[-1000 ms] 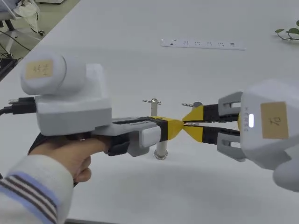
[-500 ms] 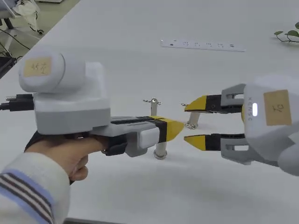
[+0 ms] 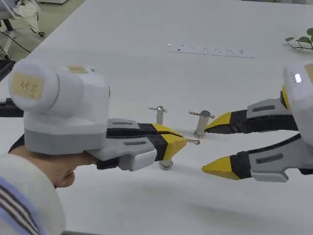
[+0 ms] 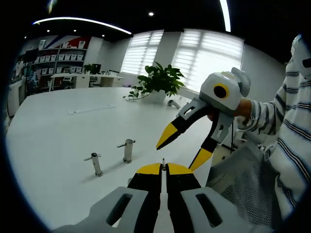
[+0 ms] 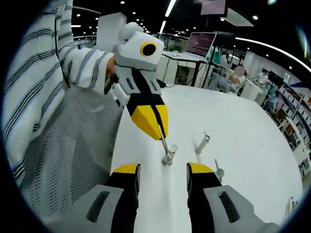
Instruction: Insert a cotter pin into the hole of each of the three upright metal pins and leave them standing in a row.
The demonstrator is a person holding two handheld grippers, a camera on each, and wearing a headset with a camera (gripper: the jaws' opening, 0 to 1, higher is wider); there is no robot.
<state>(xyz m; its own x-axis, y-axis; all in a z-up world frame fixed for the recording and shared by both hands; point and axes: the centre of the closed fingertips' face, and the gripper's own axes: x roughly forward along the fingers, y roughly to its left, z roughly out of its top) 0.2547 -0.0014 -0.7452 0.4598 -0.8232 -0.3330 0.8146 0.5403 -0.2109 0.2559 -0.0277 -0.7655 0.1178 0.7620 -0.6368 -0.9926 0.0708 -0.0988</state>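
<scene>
Left gripper [image 3: 178, 139] is clenched on the cotter pin [image 3: 193, 142], likely thin, light, slippery wire best pinched near its head, nearest metal pin [image 3: 166, 164] at 7 o'clock of its tip; right gripper [image 3: 206, 148] released.

Open-plan office or lab floor. Long white worktop [image 3: 122, 44] with a white power strip [image 3: 211, 50] lying on it. Big windows with slatted blinds [image 4: 209, 51] and a leafy potted plant [image 4: 158, 80] at the worktop's far end. Shelving [image 4: 39, 65] lines the back wall, with more desks [image 4: 80, 80] in front of it. Strip and spot ceiling lights [image 5: 170, 8], a lit monitor [image 5: 199, 43], and a person [image 5: 233, 80] at the desks farther back.
</scene>
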